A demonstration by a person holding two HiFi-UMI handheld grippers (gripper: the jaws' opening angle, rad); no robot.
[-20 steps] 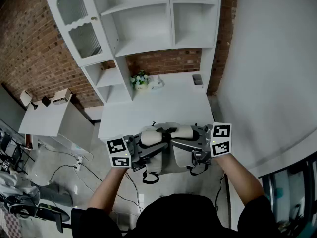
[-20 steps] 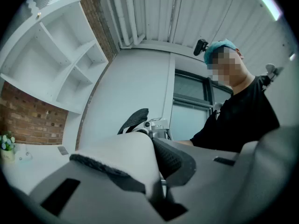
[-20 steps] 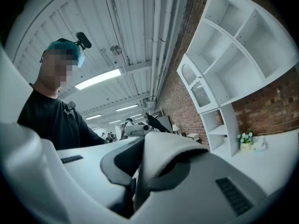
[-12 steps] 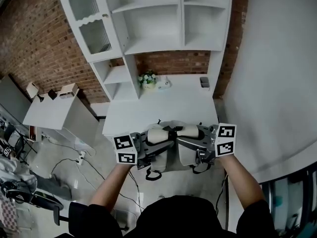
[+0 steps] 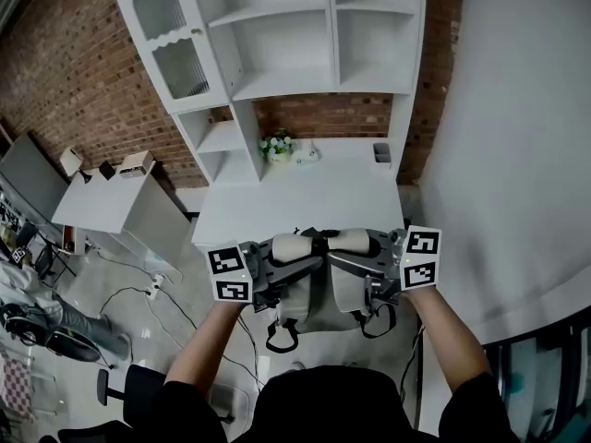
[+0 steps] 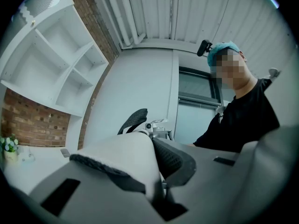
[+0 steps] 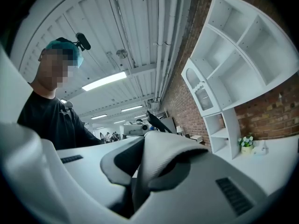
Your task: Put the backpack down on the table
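Note:
A grey and cream backpack hangs in the air just short of the white desk's front edge. My left gripper is shut on its left shoulder strap. My right gripper is shut on the right shoulder strap. In the left gripper view the padded white strap with black mesh backing is pinched between the jaws of the left gripper. The right gripper view has the other strap pinched the same way in the right gripper. Both grippers point level, facing each other.
At the desk's back stand a small flower pot and a small grey box, under a white hutch of shelves. A lower side table stands left. Cables lie on the floor; a white wall is at right.
The view has shifted a little. Both grippers keep their hold on the straps, and the backpack now hangs slightly lower in front of the desk edge.

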